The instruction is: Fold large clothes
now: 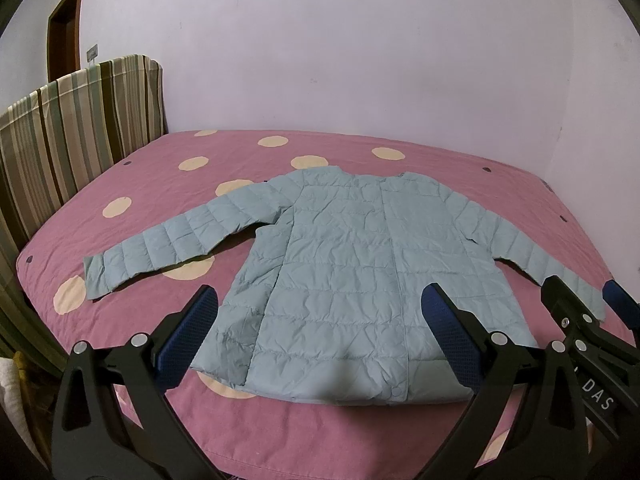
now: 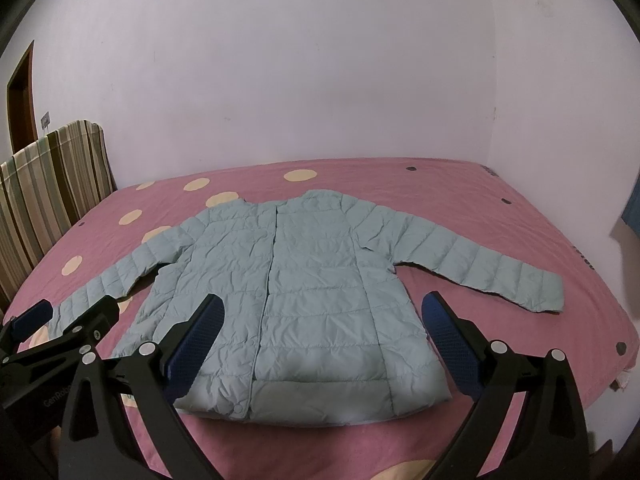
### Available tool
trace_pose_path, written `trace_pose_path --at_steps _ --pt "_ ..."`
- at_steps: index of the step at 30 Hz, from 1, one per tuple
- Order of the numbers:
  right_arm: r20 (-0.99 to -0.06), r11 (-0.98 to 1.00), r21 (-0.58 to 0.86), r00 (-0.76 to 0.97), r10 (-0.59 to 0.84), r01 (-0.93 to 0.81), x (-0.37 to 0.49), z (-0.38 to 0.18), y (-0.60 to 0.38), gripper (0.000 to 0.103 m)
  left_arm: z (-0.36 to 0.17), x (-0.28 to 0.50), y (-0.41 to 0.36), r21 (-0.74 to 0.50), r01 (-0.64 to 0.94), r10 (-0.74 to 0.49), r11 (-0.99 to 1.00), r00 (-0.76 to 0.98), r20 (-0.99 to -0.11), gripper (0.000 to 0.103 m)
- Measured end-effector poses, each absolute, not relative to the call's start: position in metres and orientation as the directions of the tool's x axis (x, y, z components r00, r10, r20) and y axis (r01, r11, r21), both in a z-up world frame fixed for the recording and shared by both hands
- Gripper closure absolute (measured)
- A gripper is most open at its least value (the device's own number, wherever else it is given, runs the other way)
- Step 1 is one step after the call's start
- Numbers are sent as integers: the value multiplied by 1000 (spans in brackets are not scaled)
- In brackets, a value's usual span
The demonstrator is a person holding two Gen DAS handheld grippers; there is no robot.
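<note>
The quilted jacket (image 1: 344, 264) is pale blue-green all over, stitched in horizontal bands. Under it the bedspread (image 1: 460, 160) is dusty pink with large cream dots and a few small dark ones. At the far left the headboard (image 1: 60, 144) carries vertical stripes of brown, green and cream. The wall (image 2: 320, 80) is pale lilac-white. Both grippers are black with blue textured pads (image 1: 452, 332).

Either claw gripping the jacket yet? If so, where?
No. The left claw and right claw are both open above the hem end of the light blue jacket, which lies flat on the pink bedspread, unheld.
</note>
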State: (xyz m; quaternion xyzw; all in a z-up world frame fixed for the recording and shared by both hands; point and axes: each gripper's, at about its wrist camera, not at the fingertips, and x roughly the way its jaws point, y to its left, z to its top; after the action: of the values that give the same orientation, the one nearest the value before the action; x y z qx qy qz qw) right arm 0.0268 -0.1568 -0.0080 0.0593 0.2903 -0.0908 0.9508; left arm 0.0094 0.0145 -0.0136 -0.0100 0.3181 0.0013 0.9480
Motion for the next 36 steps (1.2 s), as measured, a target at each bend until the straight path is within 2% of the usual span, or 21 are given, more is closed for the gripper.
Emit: trace_pose_path --at_steps 36 --pt "-576 976 60 806 -137 208 30 -15 -152 5 -19 7 18 -20 -11 -4 1000 787 -617 2"
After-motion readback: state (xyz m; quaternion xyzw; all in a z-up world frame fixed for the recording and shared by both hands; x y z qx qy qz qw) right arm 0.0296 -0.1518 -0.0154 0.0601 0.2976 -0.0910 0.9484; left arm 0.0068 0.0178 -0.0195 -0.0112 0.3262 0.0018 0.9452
